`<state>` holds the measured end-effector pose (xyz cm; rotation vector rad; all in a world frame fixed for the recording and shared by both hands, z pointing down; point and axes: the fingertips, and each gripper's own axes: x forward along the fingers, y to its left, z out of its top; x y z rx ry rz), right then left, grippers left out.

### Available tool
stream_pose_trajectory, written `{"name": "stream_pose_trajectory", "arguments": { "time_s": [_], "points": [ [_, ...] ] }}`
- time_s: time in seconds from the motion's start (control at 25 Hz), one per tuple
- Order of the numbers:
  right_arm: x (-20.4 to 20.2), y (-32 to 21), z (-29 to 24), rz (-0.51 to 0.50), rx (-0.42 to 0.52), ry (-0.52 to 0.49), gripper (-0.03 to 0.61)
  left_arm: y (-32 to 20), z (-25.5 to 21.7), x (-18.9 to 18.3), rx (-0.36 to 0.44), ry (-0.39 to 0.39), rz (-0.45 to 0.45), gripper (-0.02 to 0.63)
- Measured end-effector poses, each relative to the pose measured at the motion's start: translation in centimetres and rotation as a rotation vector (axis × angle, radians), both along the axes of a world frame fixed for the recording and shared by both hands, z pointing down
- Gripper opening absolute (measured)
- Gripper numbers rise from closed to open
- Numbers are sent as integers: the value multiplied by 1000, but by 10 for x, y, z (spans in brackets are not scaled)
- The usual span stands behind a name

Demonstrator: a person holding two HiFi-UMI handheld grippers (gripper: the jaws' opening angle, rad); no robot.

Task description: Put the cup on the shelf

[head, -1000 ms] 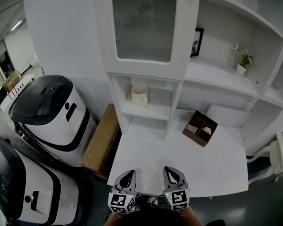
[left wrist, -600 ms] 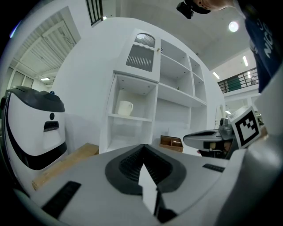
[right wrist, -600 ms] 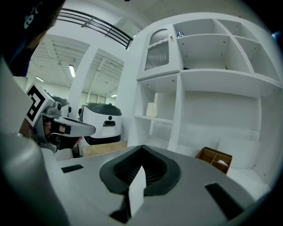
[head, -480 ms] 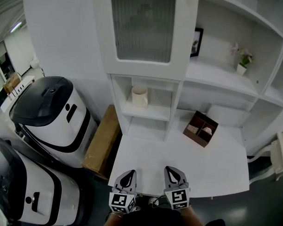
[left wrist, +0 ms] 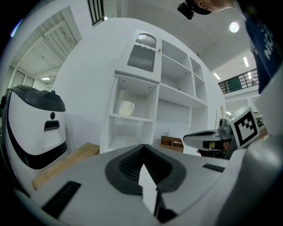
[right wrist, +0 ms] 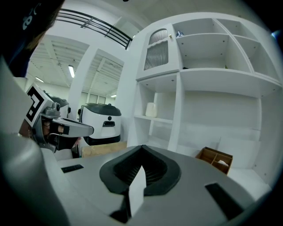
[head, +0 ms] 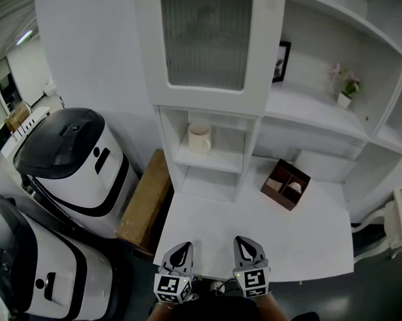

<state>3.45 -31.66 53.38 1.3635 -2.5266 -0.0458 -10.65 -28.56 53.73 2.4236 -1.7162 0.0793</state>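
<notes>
A smooth, cream, cylindrical cup stands upright on the glossy white shelf beneath the ribbed-glass door, well apart from the left gripper and right gripper, both empty with jaws pinched together.

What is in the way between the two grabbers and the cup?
Nothing visible. Only bare table lies between the left gripper, the right gripper and the cup, which already stands in the open shelf compartment. The brown box sits off to the right.
</notes>
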Motion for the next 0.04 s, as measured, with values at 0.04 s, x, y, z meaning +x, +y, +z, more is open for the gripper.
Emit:
{"name": "stream_pose_trajectory", "arguments": {
  "time_s": [0.04],
  "points": [
    [0,0,0,1,1,0,8,0,0,-1,-1,0,0,3]
  ]
}}
